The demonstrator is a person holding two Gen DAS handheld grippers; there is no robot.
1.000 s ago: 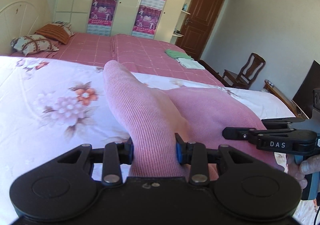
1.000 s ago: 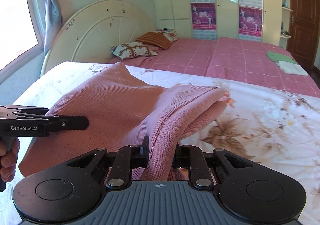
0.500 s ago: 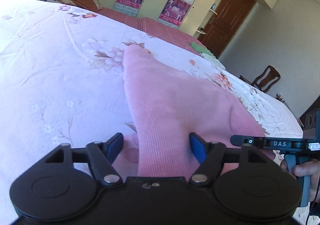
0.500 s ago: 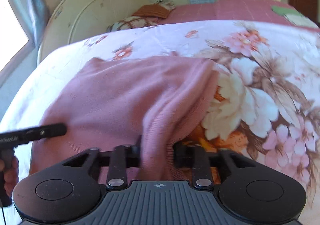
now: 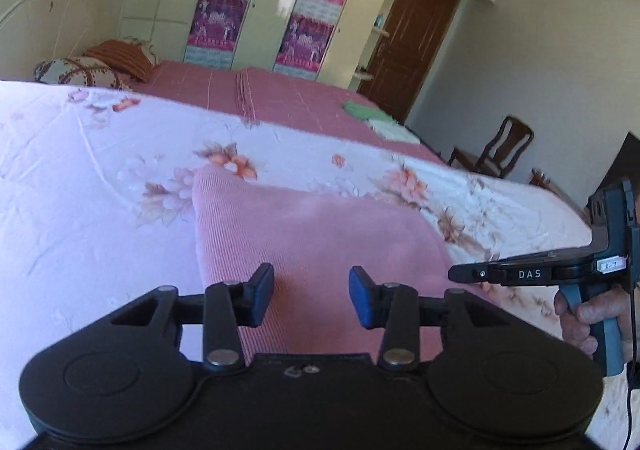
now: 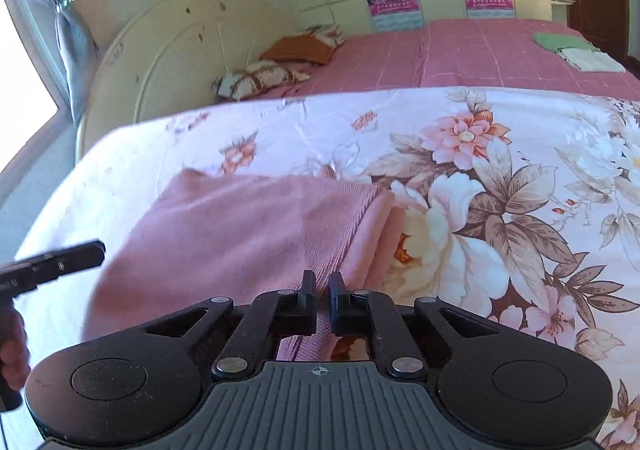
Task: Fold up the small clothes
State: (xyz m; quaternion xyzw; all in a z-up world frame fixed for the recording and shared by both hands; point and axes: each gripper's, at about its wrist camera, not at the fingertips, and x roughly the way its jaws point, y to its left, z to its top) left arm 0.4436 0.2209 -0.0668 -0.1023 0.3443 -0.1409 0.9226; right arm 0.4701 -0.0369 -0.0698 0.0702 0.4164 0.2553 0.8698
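Observation:
A pink knitted garment (image 5: pixel 320 226) lies folded flat on the floral sheet (image 5: pixel 80 178). Its doubled edge (image 6: pixel 372 226) shows on the right in the right wrist view. My left gripper (image 5: pixel 312 298) hovers over the near part of the garment. Its jaws are closing and still stand apart, with the blue pads (image 5: pixel 260 290) clear of the cloth. My right gripper (image 6: pixel 322 290) is shut just above the garment's near right corner, with nothing pinched between its fingers. Each gripper also shows side-on in the other's view: right gripper (image 5: pixel 456 273), left gripper (image 6: pixel 96 250).
The floral sheet covers the near bed. Behind it a pink bedspread (image 6: pixel 480 50) carries pillows (image 6: pixel 256 80) and a green and white stack of folded clothes (image 6: pixel 576 50). A headboard (image 6: pixel 180 50) stands on the left. A chair (image 5: pixel 500 150) and a door (image 5: pixel 412 42) are at the right.
Both grippers came down with the pink garment and let it go, and it now lies flat. The left jaws opened wide, then narrowed. The right jaws came together empty.

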